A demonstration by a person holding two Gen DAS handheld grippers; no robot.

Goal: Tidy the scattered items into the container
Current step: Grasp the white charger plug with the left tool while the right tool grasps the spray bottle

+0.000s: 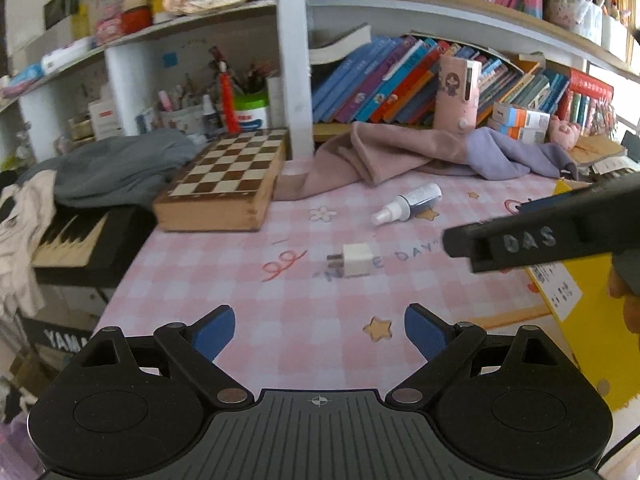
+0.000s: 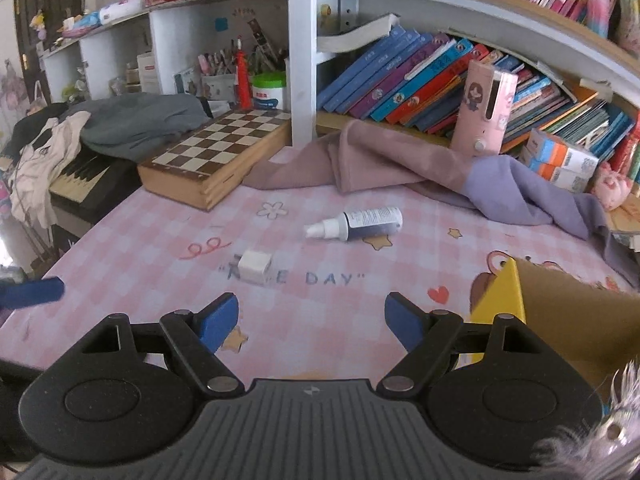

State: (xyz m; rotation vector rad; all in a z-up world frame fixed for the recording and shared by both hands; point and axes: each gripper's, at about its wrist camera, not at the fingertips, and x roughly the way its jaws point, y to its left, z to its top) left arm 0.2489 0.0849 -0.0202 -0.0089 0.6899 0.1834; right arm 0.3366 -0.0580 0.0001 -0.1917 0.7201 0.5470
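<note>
while both sets of blue-padded tongs, left tongs (image 1: pixel 319 334) and right tongs (image 2: pixel 312 322), gape wide and empty: smooth cylindrical spray bottle (image 2: pixel 354 223) flat on soft pink checked table (image 2: pixel 160 240), long axis across, white nozzle left. blocky white charger (image 2: pixel 254 267) just nearer, prongs left. yellow cardboard box (image 2: pixel 502 296) at right.

Light: soft, even daylight; brighter toward the upper right
Shadows: faint under the spray bottle (image 2: pixel 354 222) and charger (image 1: pixel 357 260)
Blur: slight smear throughout
Edges: shelves (image 2: pixel 460 12) bow strongly; corners dark
</note>
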